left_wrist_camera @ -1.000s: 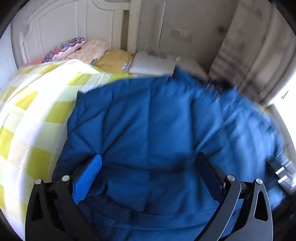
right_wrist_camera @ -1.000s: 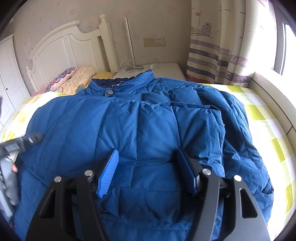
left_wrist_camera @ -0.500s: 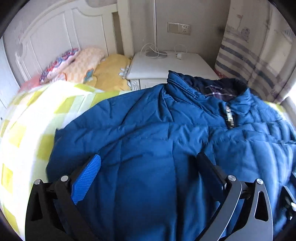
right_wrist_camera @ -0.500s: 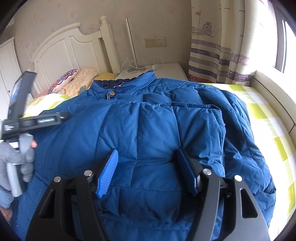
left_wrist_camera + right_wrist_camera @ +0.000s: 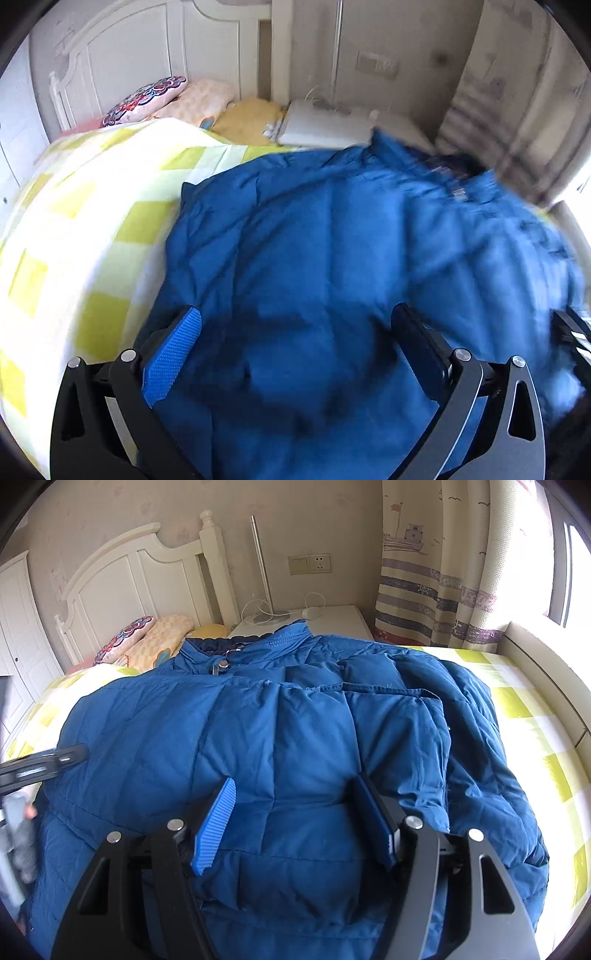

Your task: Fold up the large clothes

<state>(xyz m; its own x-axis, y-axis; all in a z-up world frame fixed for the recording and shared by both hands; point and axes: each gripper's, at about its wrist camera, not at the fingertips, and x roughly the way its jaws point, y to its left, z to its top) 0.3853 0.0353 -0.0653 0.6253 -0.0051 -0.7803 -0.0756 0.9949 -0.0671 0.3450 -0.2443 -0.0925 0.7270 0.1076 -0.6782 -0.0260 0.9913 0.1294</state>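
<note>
The bed (image 5: 532,731), under a yellow-and-white checked cover, carries the blue padded jacket (image 5: 295,731), which lies spread across it with the collar toward the white headboard (image 5: 122,587). In the right wrist view the jacket's position matches that of half a second ago. The left wrist view has changed: it is now blurred and has swung leftward, showing more of the checked cover beside the jacket (image 5: 314,258) than before. Pillows (image 5: 147,638) lie at the headboard; a white nightstand (image 5: 332,618) stands beside them.

The left gripper (image 5: 295,332) has its fingers spread wide above the jacket, holding nothing. In the right wrist view it has dropped from its raised position to low at the left edge (image 5: 44,764). The right gripper (image 5: 295,805) is unchanged, fingers spread over the jacket's lower panel, nothing between them.
</note>
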